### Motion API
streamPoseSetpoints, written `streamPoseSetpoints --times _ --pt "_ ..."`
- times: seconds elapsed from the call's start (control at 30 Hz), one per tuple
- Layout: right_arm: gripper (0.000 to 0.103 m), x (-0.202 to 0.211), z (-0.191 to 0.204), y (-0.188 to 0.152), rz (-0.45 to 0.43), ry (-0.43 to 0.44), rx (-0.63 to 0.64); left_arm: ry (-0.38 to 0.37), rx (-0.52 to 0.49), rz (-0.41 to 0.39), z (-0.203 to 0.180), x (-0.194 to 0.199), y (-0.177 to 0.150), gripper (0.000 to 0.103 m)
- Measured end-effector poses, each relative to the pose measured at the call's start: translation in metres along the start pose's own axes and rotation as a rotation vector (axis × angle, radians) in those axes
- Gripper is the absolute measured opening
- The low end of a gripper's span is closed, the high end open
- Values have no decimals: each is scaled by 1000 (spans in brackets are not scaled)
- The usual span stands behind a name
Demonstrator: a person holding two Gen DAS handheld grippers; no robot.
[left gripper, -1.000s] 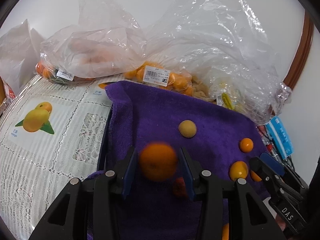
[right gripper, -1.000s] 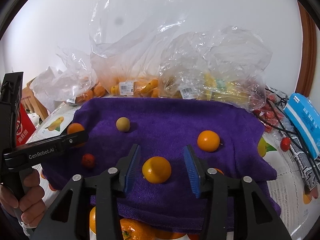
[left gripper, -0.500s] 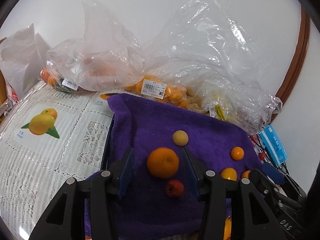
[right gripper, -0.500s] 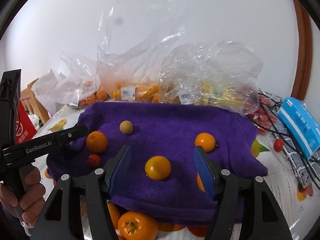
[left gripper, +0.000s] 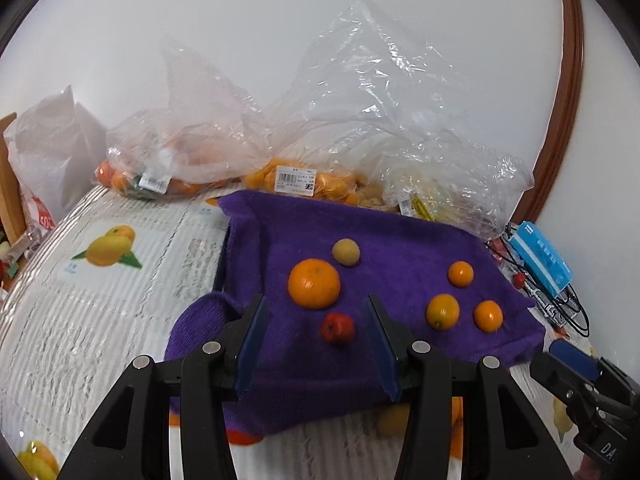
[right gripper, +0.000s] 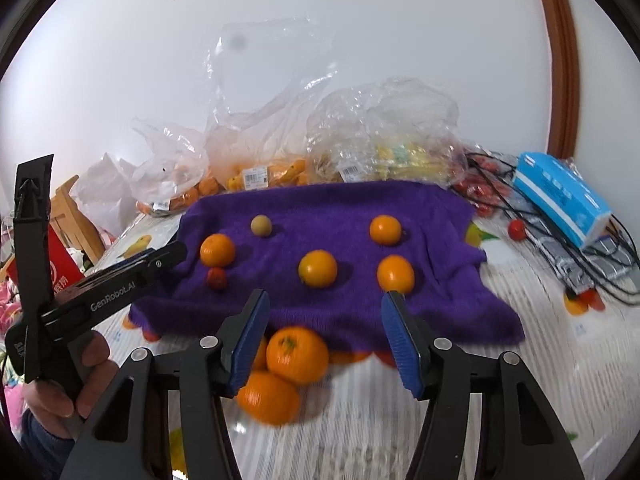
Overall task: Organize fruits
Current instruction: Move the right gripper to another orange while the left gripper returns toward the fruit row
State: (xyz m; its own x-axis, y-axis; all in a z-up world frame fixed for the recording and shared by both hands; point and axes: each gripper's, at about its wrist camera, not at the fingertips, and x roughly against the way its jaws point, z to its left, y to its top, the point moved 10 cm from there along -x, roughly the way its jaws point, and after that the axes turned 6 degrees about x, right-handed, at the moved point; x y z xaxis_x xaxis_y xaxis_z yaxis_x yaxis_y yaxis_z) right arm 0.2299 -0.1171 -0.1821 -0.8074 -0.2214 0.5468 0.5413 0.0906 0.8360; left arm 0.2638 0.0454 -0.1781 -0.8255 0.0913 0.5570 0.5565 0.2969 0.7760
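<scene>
Here both tongs, left (left gripper: 316, 344) and right (right gripper: 324, 340), gape empty, the right's jaws just closing; six fruits lie apart on the purple towel (right gripper: 440, 300), the large orange (left gripper: 314, 283) left.

L black two-finger gripper w/ blue pads (left gripper: 316, 344): jaws apart, nothing gripped, tilted downward. R black gripper w/ blue pads (right gripper: 324, 344): jaws just been closing, nothing between them. L hand (right gripper: 68, 380) wraps its handle.

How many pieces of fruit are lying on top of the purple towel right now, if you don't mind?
6 on the purple towel: large orange, tan round fruit, small red fruit at left; three oranges at right. More fruit lies partly hidden under its front edge.
</scene>
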Motion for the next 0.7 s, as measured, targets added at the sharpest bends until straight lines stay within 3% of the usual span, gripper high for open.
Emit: streamPoseSetpoints --times 0.37,0.7 --pt "45 20 1 -30 48 -14 -21 57 22 -10 32 24 -16 47" --pt "45 12 16 -38 85 32 -14 63 50 19 41 23 -22 47"
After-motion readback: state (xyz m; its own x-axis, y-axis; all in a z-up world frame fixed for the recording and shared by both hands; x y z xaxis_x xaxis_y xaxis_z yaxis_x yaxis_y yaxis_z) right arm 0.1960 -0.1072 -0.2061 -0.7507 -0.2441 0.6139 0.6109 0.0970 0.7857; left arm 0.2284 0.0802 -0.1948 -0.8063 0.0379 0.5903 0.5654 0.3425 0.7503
